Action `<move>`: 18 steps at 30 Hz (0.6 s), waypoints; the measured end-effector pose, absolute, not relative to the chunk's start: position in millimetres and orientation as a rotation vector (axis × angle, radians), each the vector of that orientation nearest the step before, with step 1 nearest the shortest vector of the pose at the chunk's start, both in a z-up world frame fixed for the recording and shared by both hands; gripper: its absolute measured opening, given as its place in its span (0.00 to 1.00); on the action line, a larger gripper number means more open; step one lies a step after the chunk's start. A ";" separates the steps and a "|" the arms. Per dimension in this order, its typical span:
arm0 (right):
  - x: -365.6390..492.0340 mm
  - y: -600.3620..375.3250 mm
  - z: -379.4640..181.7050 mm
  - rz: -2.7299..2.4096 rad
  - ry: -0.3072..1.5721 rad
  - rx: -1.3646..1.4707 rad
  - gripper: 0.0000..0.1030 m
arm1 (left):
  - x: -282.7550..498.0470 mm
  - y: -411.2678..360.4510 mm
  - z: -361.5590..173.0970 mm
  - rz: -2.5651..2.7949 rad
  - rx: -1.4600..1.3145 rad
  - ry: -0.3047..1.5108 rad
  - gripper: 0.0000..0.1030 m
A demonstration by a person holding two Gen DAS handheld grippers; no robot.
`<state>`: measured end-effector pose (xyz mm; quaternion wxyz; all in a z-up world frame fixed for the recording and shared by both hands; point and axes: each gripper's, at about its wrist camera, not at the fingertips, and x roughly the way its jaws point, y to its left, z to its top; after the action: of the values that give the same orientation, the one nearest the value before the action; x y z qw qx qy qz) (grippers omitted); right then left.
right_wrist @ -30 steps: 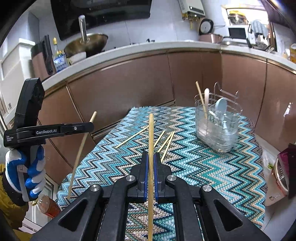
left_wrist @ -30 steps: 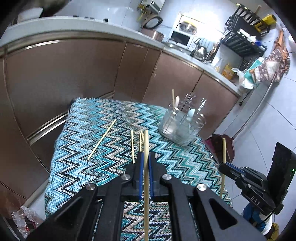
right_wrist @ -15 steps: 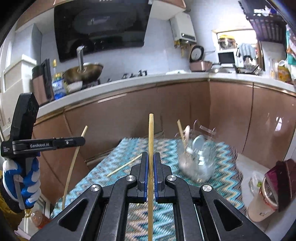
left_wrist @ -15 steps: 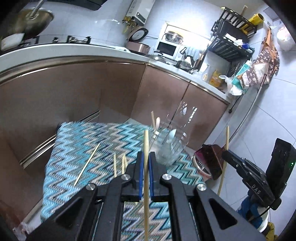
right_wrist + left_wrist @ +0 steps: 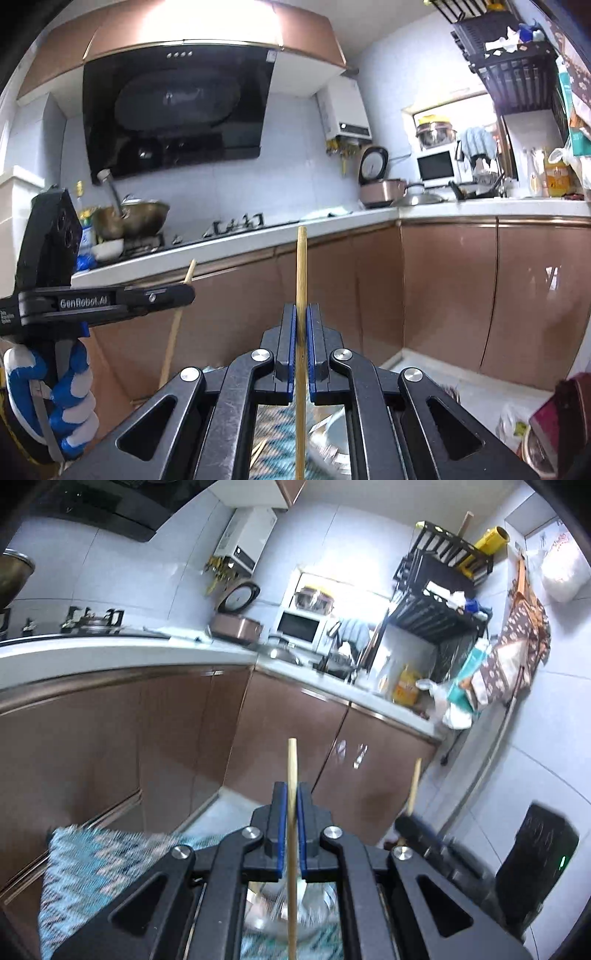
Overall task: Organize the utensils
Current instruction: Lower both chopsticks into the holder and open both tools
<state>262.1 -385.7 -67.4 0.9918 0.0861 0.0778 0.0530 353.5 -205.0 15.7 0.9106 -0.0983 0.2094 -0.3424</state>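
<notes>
My left gripper [image 5: 291, 812] is shut on a bamboo chopstick [image 5: 291, 764] that stands upright between the blue pads. Below its fingers, the clear utensil holder [image 5: 295, 912] shows only as a blur on the zigzag cloth [image 5: 85, 867]. My right gripper [image 5: 301, 332] is shut on a second chopstick [image 5: 301, 266], also upright. The holder [image 5: 332, 432] and a loose chopstick [image 5: 258, 452] peek out beneath it. Each view also catches the other gripper from the side: the right gripper [image 5: 410, 821] with its stick, and the left gripper [image 5: 181, 293] in a blue-and-white gloved hand [image 5: 55, 387].
Brown cabinet fronts [image 5: 443, 295] run close behind the table under a white counter [image 5: 110, 653]. On the counter are a wok [image 5: 136, 218], a rice cooker [image 5: 376, 184] and a microwave [image 5: 297, 627]. A dark red bin [image 5: 557, 417] stands low on the right.
Both grippers have lifted and tipped upward with their chopsticks. The cloth and the holder have dropped to the bottom of both views, and the holder now sits under the fingers.
</notes>
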 end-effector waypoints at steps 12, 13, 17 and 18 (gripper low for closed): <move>317.9 -414.1 -128.1 -0.004 0.137 0.183 0.05 | 420.4 -272.7 -49.7 -0.570 -0.260 0.362 0.05; 318.9 -414.4 -131.7 -0.010 0.135 0.181 0.05 | 423.0 -276.9 -56.3 -0.576 -0.261 0.366 0.05; 318.3 -409.4 -147.7 -0.034 0.136 0.160 0.05 | 425.6 -284.8 -73.4 -0.562 -0.235 0.343 0.05; 318.6 -407.1 -151.5 -0.038 0.142 0.149 0.05 | 424.9 -286.0 -75.8 -0.560 -0.230 0.338 0.05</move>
<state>318.6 -407.2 -151.5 0.9945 0.0746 0.0708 -0.0192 424.9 -286.0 -75.8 0.9406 -0.1128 0.1656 -0.2742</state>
